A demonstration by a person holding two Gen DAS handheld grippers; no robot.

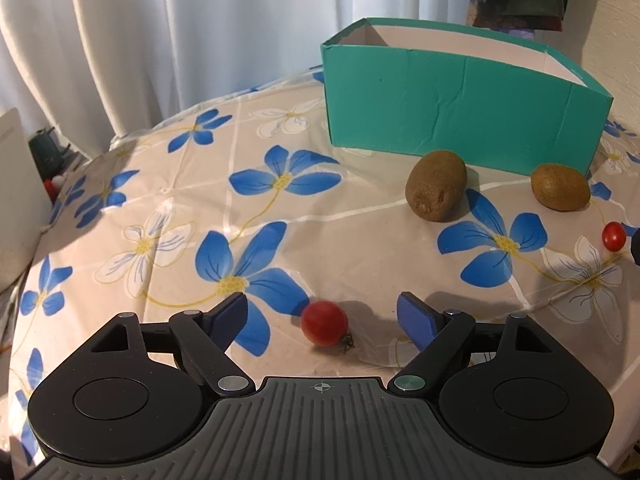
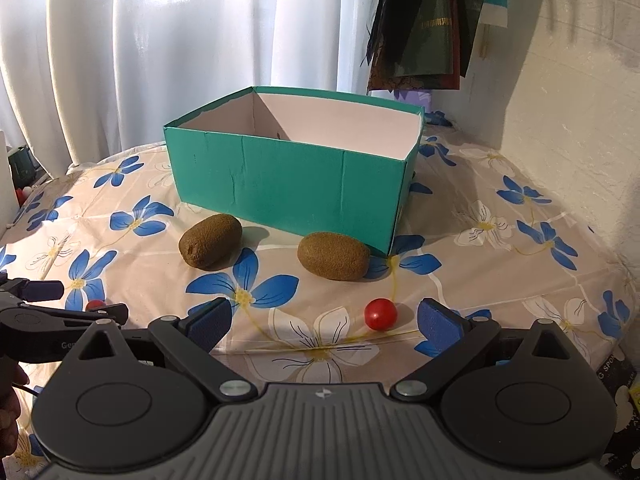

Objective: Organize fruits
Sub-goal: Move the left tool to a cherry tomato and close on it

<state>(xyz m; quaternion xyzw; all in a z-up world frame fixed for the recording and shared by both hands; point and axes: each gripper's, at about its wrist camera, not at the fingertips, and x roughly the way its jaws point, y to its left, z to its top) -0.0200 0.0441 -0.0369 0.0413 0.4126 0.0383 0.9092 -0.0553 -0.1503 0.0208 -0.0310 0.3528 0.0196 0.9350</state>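
Observation:
An open teal box (image 1: 452,108) (image 2: 288,184) stands at the back of the flowered table. Two kiwis lie in front of it: one left (image 1: 436,185) (image 2: 210,246), one right (image 1: 560,187) (image 2: 333,255). My left gripper (image 1: 322,316) is open, low over the table, with a cherry tomato (image 1: 324,322) lying between its blue pads. My right gripper (image 2: 324,324) is open, with a second cherry tomato (image 2: 380,313) (image 1: 614,235) just ahead, nearer its right pad. The left gripper (image 2: 76,300) also shows at the right wrist view's left edge, partly hiding its tomato (image 2: 95,305).
The table wears a beige cloth with blue and white flowers (image 1: 248,216). White curtains (image 2: 180,40) hang behind. Dark clothes (image 2: 432,20) hang on the wall at the right. Clutter and a white panel (image 1: 16,184) sit past the table's left edge.

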